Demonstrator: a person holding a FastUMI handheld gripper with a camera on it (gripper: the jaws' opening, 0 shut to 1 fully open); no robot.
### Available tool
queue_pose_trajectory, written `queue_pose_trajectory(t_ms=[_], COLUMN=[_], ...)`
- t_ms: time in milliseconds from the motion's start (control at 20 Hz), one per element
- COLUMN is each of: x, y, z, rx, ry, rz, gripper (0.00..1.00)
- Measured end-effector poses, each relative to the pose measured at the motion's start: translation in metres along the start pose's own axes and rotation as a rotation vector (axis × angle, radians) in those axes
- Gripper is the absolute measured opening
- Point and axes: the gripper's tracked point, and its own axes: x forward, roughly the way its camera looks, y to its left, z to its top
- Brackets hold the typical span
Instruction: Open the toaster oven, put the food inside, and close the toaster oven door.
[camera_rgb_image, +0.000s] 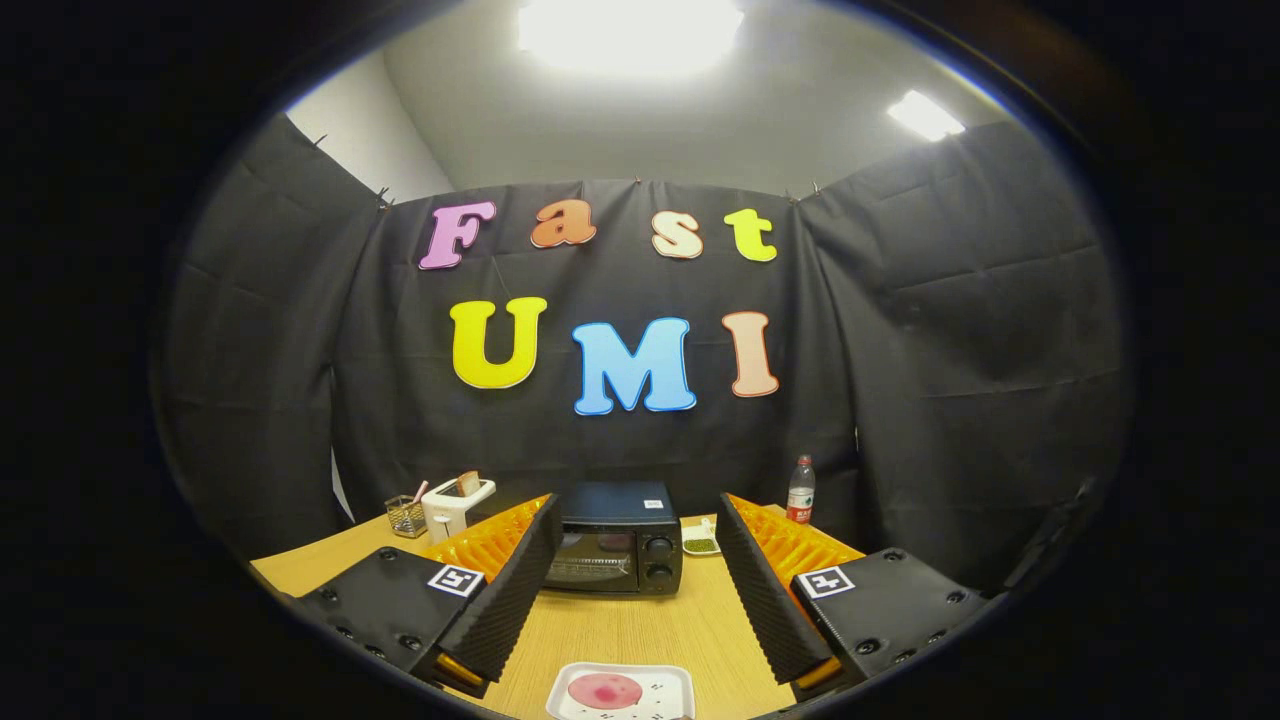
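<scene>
A black toaster oven (615, 549) stands on the wooden table (640, 630) beyond my fingers, its glass door closed and two knobs on its right side. Near the table's front edge, between and below my fingers, lies a white tray (660, 682) carrying a round pink piece of food (605, 690). My gripper (637, 570) hangs above the table, open, with its two black ribbed fingers (515, 590) spread wide and nothing between them.
A white toaster (456, 505) with a slice in it and a small wire basket (405, 516) stand at the back left. A small dish of green food (701, 543) sits right of the oven. A water bottle (800, 491) stands at the back right.
</scene>
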Motion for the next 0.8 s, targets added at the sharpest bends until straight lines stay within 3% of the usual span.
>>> queue_pose_trajectory(t_ms=[800], x=[0.026], y=[0.027], z=[-0.011], rx=[-0.036], ry=[0.038], rz=[0.047], gripper=[0.98])
